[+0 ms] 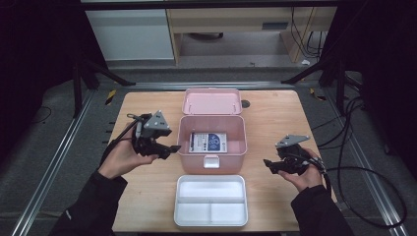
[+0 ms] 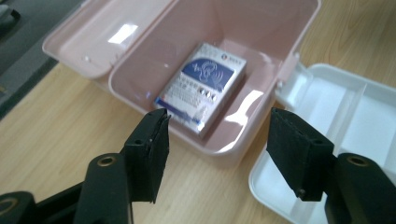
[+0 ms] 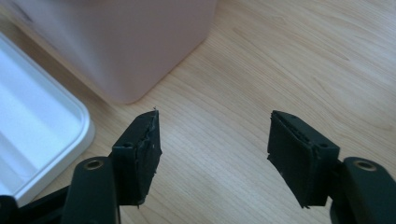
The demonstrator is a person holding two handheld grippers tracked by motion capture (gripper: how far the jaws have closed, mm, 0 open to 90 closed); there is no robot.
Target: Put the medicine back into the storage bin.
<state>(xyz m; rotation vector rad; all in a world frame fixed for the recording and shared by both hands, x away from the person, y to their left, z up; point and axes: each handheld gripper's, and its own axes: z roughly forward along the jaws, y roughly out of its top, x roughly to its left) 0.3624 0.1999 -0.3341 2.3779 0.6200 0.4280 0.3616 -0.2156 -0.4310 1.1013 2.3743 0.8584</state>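
Wooden table [image 1: 275,110] on dark floor; black cables [image 1: 354,147] at right; pale cabinet [image 1: 130,34] behind, possibly drawers

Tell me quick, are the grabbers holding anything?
Left gripper: open, holding nothing, by the pink box.
Right gripper: open, holding nothing, over the table.

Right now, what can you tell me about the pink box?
The pink box looks like glossy plastic with rounded corners. It stands upright mid-table, its hinged lid swung fully open and lying flat behind it. A pale latch tab sits on its front wall. Inside, one blue-and-white packet lies flat on the bottom. A white divided tray sits just in front, the latch overhanging its edge. Neither gripper touches the box; the left gripper points toward it, fingers apart.
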